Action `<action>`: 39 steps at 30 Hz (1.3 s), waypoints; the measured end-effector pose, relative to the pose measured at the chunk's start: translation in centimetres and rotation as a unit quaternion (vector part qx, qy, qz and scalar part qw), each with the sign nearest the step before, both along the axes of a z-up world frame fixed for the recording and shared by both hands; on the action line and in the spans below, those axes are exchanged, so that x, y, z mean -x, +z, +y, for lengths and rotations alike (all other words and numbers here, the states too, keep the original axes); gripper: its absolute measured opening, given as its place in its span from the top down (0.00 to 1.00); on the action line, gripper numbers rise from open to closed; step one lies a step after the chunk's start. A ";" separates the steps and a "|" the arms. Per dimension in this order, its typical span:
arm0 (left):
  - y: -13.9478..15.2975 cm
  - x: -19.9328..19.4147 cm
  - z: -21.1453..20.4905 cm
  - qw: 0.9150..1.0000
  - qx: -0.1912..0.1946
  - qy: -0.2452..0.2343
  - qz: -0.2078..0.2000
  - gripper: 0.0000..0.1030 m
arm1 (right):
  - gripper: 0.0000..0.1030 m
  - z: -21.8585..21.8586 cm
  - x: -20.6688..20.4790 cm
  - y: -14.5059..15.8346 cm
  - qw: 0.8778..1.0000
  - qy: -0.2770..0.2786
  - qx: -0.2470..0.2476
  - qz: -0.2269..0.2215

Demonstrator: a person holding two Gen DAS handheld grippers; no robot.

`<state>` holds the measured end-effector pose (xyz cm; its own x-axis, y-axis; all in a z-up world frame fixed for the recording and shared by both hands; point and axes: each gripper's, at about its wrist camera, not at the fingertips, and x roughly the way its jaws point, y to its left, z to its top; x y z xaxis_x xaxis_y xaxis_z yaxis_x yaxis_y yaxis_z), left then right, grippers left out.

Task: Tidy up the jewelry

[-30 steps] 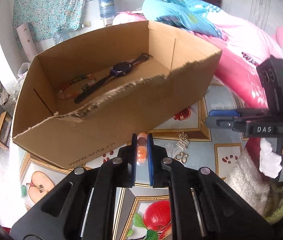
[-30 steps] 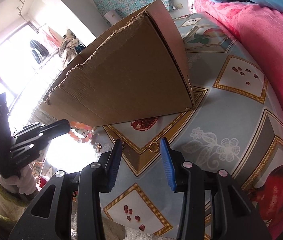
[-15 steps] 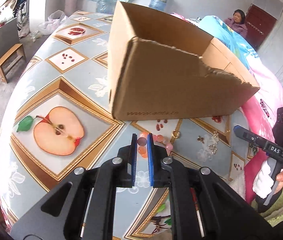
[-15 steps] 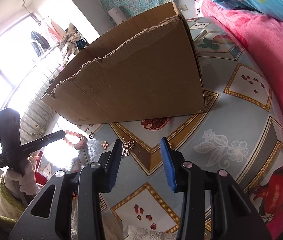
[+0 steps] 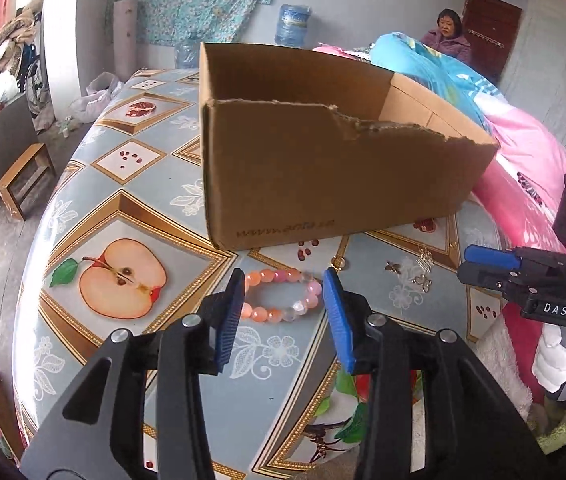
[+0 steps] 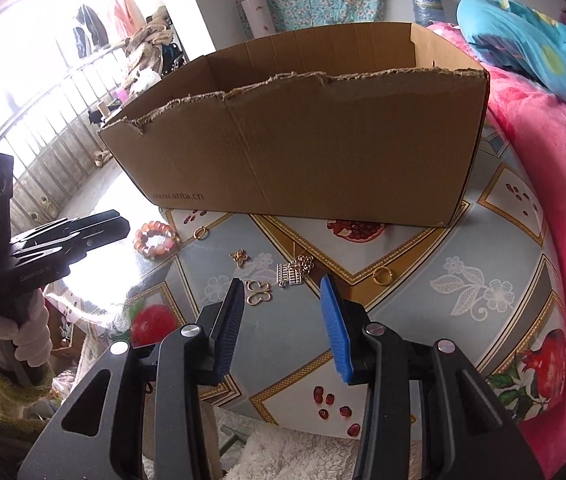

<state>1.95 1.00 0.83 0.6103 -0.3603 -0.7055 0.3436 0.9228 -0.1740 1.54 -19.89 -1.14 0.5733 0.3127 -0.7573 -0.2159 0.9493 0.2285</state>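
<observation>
A pink and orange bead bracelet point(image 5: 283, 296) lies flat on the tablecloth in front of the open cardboard box point(image 5: 323, 184). My left gripper point(image 5: 281, 316) is open just above and behind it, empty. The bracelet also shows in the right wrist view point(image 6: 155, 240), near the left gripper's tips. My right gripper point(image 6: 283, 320) is open and empty over small metal charms: a butterfly charm point(image 6: 258, 293), a silver knot pendant point(image 6: 295, 270), a small flower charm point(image 6: 239, 257) and a gold ring point(image 6: 382, 277). The box's inside is hidden.
The fruit-patterned tablecloth point(image 5: 123, 168) covers a rounded table. Pink and blue bedding point(image 6: 555, 184) lies along the right edge. A small gold ring point(image 6: 200, 233) lies by the box front. A person point(image 5: 449, 34) sits at the back.
My left gripper dropped to the table in front of the box and opened, letting go of the bead bracelet, which now lies on the cloth. My right gripper shifted over the charms.
</observation>
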 end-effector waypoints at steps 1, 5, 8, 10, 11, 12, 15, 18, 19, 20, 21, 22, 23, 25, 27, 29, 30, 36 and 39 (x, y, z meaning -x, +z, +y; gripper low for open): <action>-0.2 0.3 -0.5 1.000 -0.006 -0.008 -0.003 0.62 | 0.62 0.1 0.1 -0.2 1.000 -0.001 0.006 0.003; -1.0 1.6 -1.8 0.999 -0.028 -0.030 -0.012 0.59 | 0.62 1.4 0.2 -0.1 1.000 0.010 0.024 0.003; -1.4 2.4 -2.8 0.998 -0.035 -0.046 -0.022 0.57 | 0.62 1.7 0.0 0.0 1.000 0.015 0.018 0.002; -1.8 2.7 -3.5 0.997 -0.042 -0.054 -0.026 0.56 | 0.63 1.9 -0.5 0.0 1.000 0.017 0.007 0.006; -1.9 2.9 -3.8 0.997 -0.044 -0.060 -0.026 0.56 | 0.63 2.0 -0.8 0.1 1.000 0.019 0.004 0.007; -2.1 3.1 -4.2 0.996 -0.046 -0.065 -0.028 0.56 | 0.64 2.1 -1.1 0.1 1.000 0.021 -0.001 0.009; -2.6 3.6 -4.9 0.995 -0.051 -0.075 -0.030 0.55 | 0.64 2.4 -2.3 0.1 0.999 0.029 -0.025 0.021; -3.0 3.8 -5.3 0.995 -0.049 -0.078 -0.025 0.54 | 0.64 2.3 -3.3 -0.7 0.999 0.024 -0.021 0.037; -3.1 3.8 -5.4 0.995 -0.048 -0.078 -0.025 0.54 | 0.64 2.0 -3.7 -1.3 0.998 0.018 -0.025 0.050; -3.2 3.9 -5.4 0.996 -0.048 -0.077 -0.026 0.54 | 0.66 1.5 -3.8 -1.5 0.998 0.012 -0.037 0.051; -3.2 3.9 -5.5 0.995 -0.048 -0.078 -0.028 0.52 | 0.66 1.1 -3.9 -1.6 0.998 0.006 -0.039 0.056; -3.2 4.0 -5.6 0.995 -0.050 -0.079 -0.029 0.51 | 0.66 0.8 -4.0 -1.6 0.998 0.000 -0.034 0.055; -3.2 4.1 -5.7 0.995 -0.052 -0.079 -0.031 0.51 | 0.66 0.5 -4.0 -1.6 0.998 -0.009 -0.026 0.053; -3.3 4.2 -5.7 0.995 -0.056 -0.080 -0.035 0.51 | 0.66 0.0 -4.1 -1.5 0.998 -0.019 -0.024 0.056; -3.3 4.3 -5.7 0.995 -0.056 -0.079 -0.036 0.51 | 0.66 0.0 -3.9 -1.3 0.998 -0.019 -0.024 0.053; -3.2 4.3 -5.6 0.995 -0.055 -0.077 -0.035 0.51 | 0.66 0.5 -3.6 -0.8 0.999 -0.011 -0.018 0.045; -3.2 4.3 -5.6 0.995 -0.054 -0.075 -0.034 0.51 | 0.66 1.0 -3.4 -0.5 0.999 -0.003 -0.012 0.040; -3.2 4.3 -4.3 0.997 -0.054 -0.053 -0.034 0.51 | 0.73 5.7 -4.0 0.1 0.997 0.056 0.046 0.005; -3.2 4.3 -3.9 0.997 -0.057 -0.048 -0.033 0.51 | 0.79 8.3 -4.7 0.1 0.994 0.086 0.067 -0.005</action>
